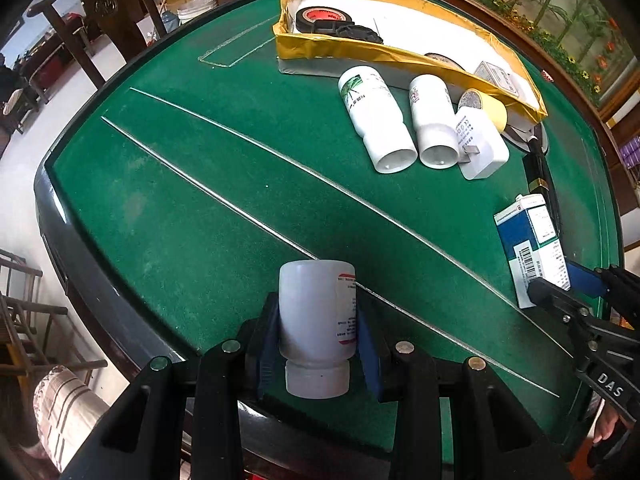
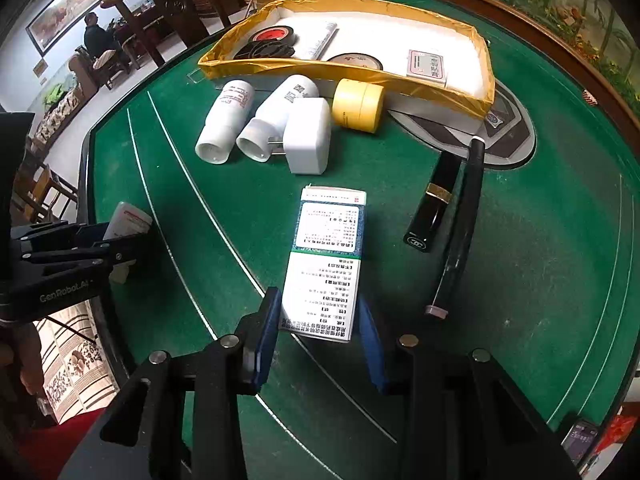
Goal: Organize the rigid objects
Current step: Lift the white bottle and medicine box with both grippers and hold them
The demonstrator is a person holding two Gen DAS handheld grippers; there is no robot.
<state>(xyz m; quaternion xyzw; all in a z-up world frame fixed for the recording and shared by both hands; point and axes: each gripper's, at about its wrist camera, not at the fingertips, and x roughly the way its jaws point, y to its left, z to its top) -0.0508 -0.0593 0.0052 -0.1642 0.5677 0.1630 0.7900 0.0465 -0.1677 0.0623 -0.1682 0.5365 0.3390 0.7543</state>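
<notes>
1. Left tool is closed on a white bottle: its blue pads press both sides of the body, cap end toward the camera, above the green bench near its front edge.
2. Right tool grips the near end of a blue-and-white medicine box, pads against both long sides; the box points away over the felt.
3. Farther back, two white bottles lie on their sides next to each other, caps toward the tools.
4. White plug adapter lies just beside the right-hand bottle, its prongs against that bottle's cap.
5. Yellow tape roll sits beside the adapter, close against the front wall of the yellow-edged tray.
6. Inside the tray: a black tape roll with a red core and a small white box.
7. Black lipstick tube and a long black pen lie right of the medicine box.
</notes>
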